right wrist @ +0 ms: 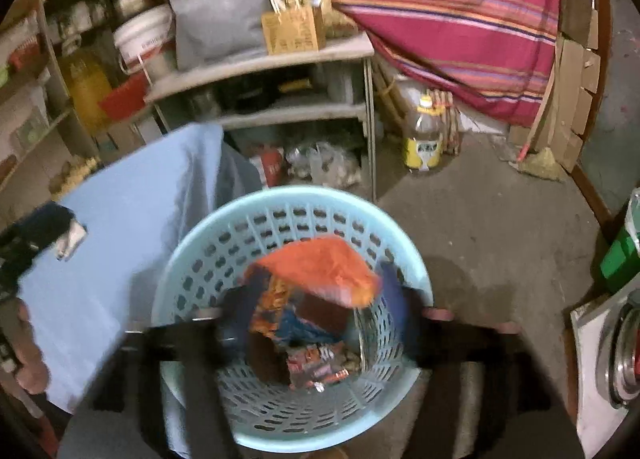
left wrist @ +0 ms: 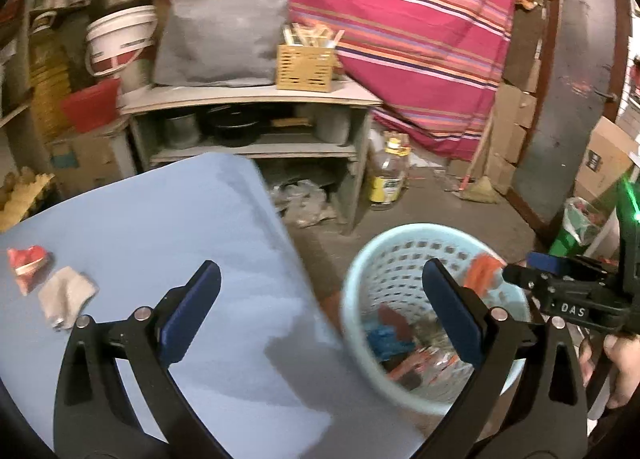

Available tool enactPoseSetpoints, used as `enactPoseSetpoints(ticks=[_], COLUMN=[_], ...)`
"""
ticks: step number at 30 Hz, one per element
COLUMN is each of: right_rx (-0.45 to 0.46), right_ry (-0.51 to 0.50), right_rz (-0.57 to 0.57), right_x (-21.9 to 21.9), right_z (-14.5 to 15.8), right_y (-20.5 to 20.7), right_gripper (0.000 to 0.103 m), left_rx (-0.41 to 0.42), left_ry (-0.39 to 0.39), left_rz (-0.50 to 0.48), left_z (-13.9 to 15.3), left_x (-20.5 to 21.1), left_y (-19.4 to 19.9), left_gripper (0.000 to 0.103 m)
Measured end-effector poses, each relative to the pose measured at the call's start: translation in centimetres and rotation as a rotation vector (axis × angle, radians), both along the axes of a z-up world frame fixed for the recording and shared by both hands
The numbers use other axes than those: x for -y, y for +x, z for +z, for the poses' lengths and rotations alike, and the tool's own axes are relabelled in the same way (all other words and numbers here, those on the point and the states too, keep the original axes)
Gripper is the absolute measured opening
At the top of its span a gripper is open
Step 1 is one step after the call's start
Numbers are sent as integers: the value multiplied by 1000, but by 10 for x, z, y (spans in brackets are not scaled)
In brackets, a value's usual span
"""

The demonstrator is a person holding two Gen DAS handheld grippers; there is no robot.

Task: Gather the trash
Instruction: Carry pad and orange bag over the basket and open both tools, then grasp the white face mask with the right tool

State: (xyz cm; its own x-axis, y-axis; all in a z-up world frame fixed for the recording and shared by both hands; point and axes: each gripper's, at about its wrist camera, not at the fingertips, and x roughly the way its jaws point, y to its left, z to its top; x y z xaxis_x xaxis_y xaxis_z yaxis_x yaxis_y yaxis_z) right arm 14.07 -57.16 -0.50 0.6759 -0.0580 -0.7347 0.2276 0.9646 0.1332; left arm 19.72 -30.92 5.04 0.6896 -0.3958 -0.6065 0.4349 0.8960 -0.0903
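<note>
A light blue perforated basket [left wrist: 360, 275] [right wrist: 208, 239] stands on the floor beside the blue-covered table [left wrist: 160, 227] [right wrist: 120, 219] and holds several wrappers. My left gripper [left wrist: 320, 299] is open and empty, over the table's right edge. On the table at the left lie a red wrapper [left wrist: 28, 265] and a crumpled grey paper [left wrist: 66, 295]. My right gripper [right wrist: 316, 299] is open above the basket; an orange wrapper [right wrist: 324, 269] [left wrist: 482, 269] hangs between its blurred fingers [right wrist: 240, 311], and I cannot tell if it touches them. The right gripper shows in the left wrist view [left wrist: 520, 271].
A grey shelf unit [left wrist: 248, 115] [right wrist: 280, 83] with pots and a woven box [left wrist: 306, 65] stands behind the table. A yellow-labelled bottle [left wrist: 388, 175] [right wrist: 426, 139] stands on the floor. A striped red cloth [left wrist: 400, 31] hangs behind. Cardboard boxes and a green bin [left wrist: 572, 227] stand at the right.
</note>
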Motion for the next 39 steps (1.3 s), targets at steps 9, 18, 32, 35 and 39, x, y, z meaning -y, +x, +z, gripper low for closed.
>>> enactPoseSetpoints(ticks=[9,18,32,35,39], right_rx=[-47,85,224,225,218], right_ry=[-27,13,-71,-95,-106], right_rz=[-87,-192,-169,-129,-109], right_x=[-12,-31,-139,-167,-202], right_z=[-6,4,37,40,38], right_y=[-7,-17,14,27,49], right_gripper=[79,93,98,98,98], left_rx=[19,81,82,72,60], left_ry=[1,22,7,6,12], left_rz=[96,245,417,434,454], left_z=[14,31,26,20,9], left_x=[-77,-188,-315,-330,-351], left_y=[-2,-2,13,20,31], left_gripper=[97,98,98,98,98])
